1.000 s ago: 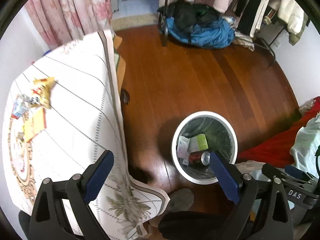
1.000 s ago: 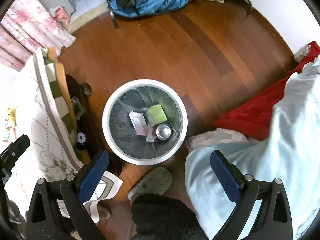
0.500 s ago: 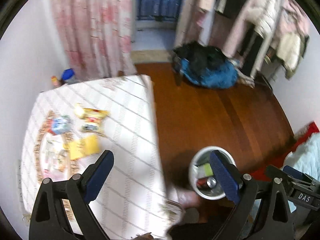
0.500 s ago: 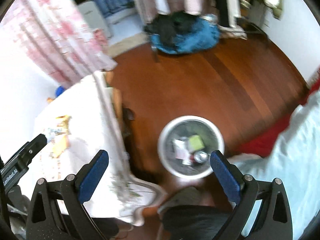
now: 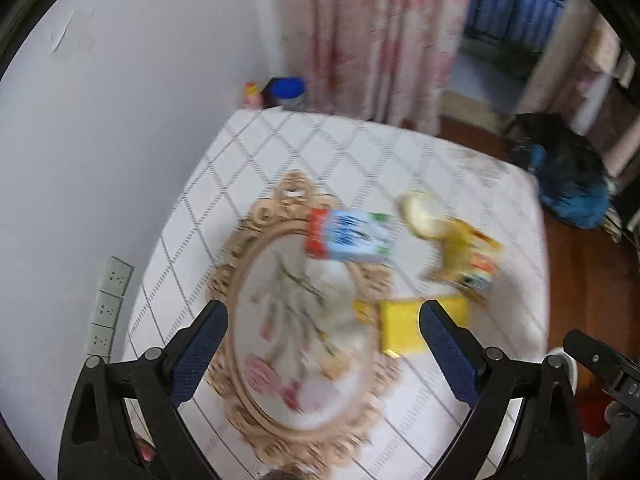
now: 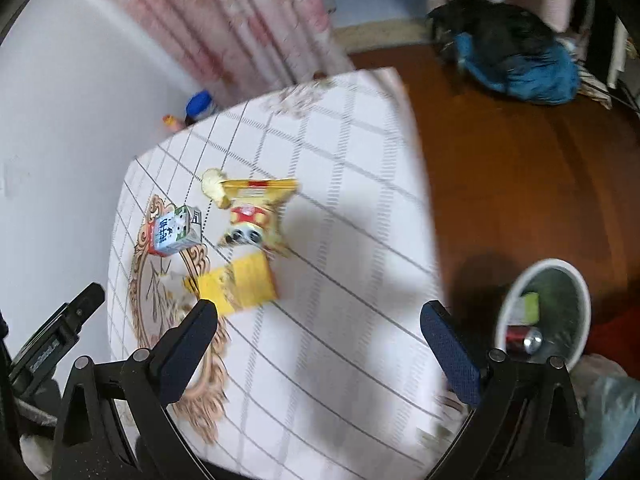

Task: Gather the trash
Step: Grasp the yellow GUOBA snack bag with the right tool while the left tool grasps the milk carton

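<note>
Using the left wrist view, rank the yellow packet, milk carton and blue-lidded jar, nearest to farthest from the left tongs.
1. Yellow packet, by the right fingertip of the left tongs.
2. Milk carton, mid-table.
3. Blue-lidded jar, beyond the table's far edge.

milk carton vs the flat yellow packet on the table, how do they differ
The milk carton is a boxy shape printed blue, white and red; the yellow packet is flat and plain yellow. The carton lies on the tablecloth's ornate oval motif, farther from the grippers; the packet lies nearer, beside that motif. Both lie untouched on the table.
</note>
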Demonstrator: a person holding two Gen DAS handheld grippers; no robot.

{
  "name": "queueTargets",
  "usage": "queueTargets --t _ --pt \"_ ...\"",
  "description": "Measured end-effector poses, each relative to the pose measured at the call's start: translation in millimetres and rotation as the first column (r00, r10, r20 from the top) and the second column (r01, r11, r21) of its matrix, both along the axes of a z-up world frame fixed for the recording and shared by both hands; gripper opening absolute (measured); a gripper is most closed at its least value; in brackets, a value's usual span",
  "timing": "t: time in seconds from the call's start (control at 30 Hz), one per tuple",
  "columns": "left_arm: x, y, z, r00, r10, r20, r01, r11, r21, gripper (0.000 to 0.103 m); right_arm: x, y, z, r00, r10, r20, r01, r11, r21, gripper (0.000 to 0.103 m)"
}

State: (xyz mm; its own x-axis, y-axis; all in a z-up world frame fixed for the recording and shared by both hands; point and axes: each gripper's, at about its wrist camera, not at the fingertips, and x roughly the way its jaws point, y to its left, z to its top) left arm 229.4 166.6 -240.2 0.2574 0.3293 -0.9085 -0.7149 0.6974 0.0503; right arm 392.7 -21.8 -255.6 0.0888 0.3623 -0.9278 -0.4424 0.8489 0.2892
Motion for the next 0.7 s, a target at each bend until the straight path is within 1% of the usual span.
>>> queueTargets --t 0.1,0.17,0.2,0.23,0.3,0.33,0.37,0.4,0.43,0.47,0.5,0.53,0.57,0.63,0.7 --pt "10 22 -16 0.999 -0.023 -0.046 0.024 0.999 0.022 0.098 11 48 -29 0.999 0.014 -0.034 -0.014 1.0 -0.019 0.102" --pt "21 33 -26 0.993 -0.08 -0.09 0.085 0.995 0.058 0.098 21 80 -51 0.998 0.019 -0.06 -0.021 0.999 -0.038 0.102" --pt "26 37 -30 0.987 -0.117 -0.111 0.126 0.989 0.077 0.098 26 91 -60 0.997 0.019 -0.069 -0.022 0.999 -0.05 0.102" --pt "33 37 -36 0.975 -0.168 -0.147 0.184 0.977 0.105 0.098 30 102 -69 0.996 0.018 -0.083 -0.023 0.998 -0.054 0.102" --pt "40 40 -45 0.95 -0.256 -0.18 0.279 0.953 0.117 0.098 37 115 -84 0.994 0.02 -0.109 -0.026 0.998 -0.058 0.091" --pt "45 40 -51 0.925 -0.317 -0.209 0.345 0.931 0.118 0.098 40 121 -91 0.992 0.026 -0.124 -0.034 0.997 -0.063 0.071" --pt "48 38 -55 0.906 -0.36 -0.224 0.391 0.913 0.115 0.098 42 123 -93 0.99 0.034 -0.134 -0.043 0.997 -0.066 0.049" --pt "52 37 -58 0.882 -0.406 -0.239 0.44 0.891 0.109 0.098 42 123 -94 0.989 0.046 -0.14 -0.054 0.997 -0.058 0.046" --pt "56 34 -62 0.853 -0.452 -0.259 0.492 0.864 0.11 0.098 43 122 -93 0.99 0.049 -0.133 -0.058 0.997 -0.06 0.045" --pt "60 31 -64 0.818 -0.503 -0.277 0.548 0.828 0.115 0.098 42 119 -91 0.991 0.056 -0.119 -0.065 0.996 -0.068 0.045" --pt "64 25 -66 0.771 -0.561 -0.303 0.615 0.779 0.122 0.098 43 116 -89 0.992 0.062 -0.107 -0.071 0.995 -0.076 0.045" --pt "68 22 -68 0.741 -0.589 -0.322 0.65 0.749 0.126 0.098 45 110 -88 0.993 0.063 -0.103 -0.072 0.994 -0.088 0.045" --pt "72 19 -71 0.699 -0.632 -0.333 0.695 0.711 0.11 0.098 46 104 -87 0.992 0.062 -0.105 -0.072 0.993 -0.096 0.045" --pt "80 16 -77 0.637 -0.677 -0.368 0.748 0.659 0.082 0.098 51 95 -89 0.992 0.062 -0.107 -0.075 0.99 -0.121 0.045" --pt "89 14 -86 0.581 -0.713 -0.392 0.786 0.617 0.045 0.097 57 89 -91 0.993 0.058 -0.107 -0.073 0.987 -0.146 0.045"
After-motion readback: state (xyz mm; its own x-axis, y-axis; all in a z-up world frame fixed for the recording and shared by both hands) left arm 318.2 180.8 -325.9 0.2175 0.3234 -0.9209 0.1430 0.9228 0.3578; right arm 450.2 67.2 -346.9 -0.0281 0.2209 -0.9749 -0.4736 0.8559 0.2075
